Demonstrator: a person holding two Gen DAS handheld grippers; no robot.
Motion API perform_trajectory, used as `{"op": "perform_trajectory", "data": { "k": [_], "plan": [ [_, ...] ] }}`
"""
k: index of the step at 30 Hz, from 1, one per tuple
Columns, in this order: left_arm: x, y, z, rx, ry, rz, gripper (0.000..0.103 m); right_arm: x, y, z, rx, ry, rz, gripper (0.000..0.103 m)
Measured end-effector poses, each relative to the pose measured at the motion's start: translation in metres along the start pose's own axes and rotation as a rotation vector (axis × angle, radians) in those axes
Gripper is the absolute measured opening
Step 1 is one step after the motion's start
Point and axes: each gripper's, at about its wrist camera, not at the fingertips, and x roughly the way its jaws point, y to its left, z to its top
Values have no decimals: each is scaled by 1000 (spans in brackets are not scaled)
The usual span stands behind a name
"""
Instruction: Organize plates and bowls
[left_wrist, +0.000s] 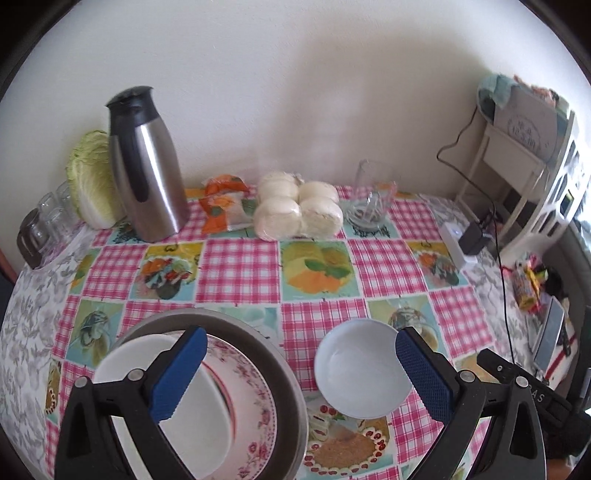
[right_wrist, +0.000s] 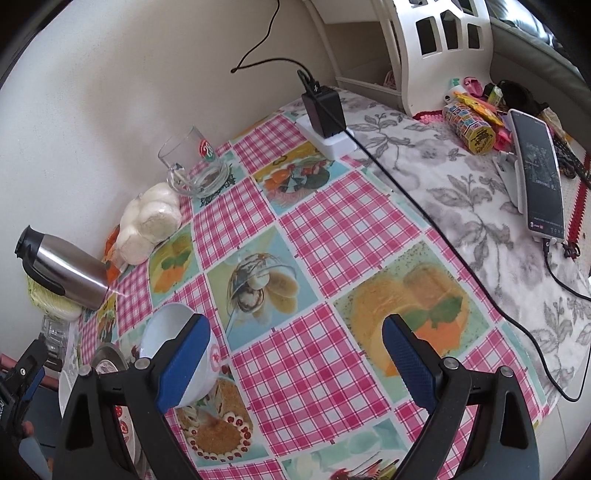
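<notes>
A white bowl (left_wrist: 364, 367) stands on the chequered tablecloth (left_wrist: 240, 266), seen between the fingers of my open left gripper (left_wrist: 303, 373). To its left a steel dish (left_wrist: 288, 380) holds a floral plate (left_wrist: 258, 406) with a white plate (left_wrist: 199, 435) on top; the left finger hangs over them. In the right wrist view the same bowl (right_wrist: 166, 325) sits partly behind the left finger of my open right gripper (right_wrist: 295, 363), which has only tablecloth between its fingers. The steel dish (right_wrist: 107, 358) shows at the far left there.
Along the back wall stand a steel thermos (left_wrist: 147, 166), a cabbage (left_wrist: 92, 177), bagged buns (left_wrist: 299, 210), a glass mug (left_wrist: 373, 199) and jars (left_wrist: 44, 221). At the right are a power strip with charger (left_wrist: 458, 243), a cable (right_wrist: 424, 214), a phone (right_wrist: 539, 177) and a white shelf (left_wrist: 535, 166).
</notes>
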Motion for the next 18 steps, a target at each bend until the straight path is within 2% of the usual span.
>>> {"op": "perform_trajectory", "data": {
  "k": [6, 8, 16, 18],
  "plan": [
    [32, -19, -2, 27, 78, 2, 103, 20, 13, -7, -35, 47, -6, 95],
    [42, -24, -3, 41, 98, 10, 100, 26, 20, -9, -49, 60, 1, 95],
    [72, -43, -1, 107, 159, 33, 70, 48, 44, -18, -100, 103, 17, 95],
    [79, -46, -1, 113, 175, 29, 67, 53, 49, -21, -120, 108, 3, 95]
  ]
}}
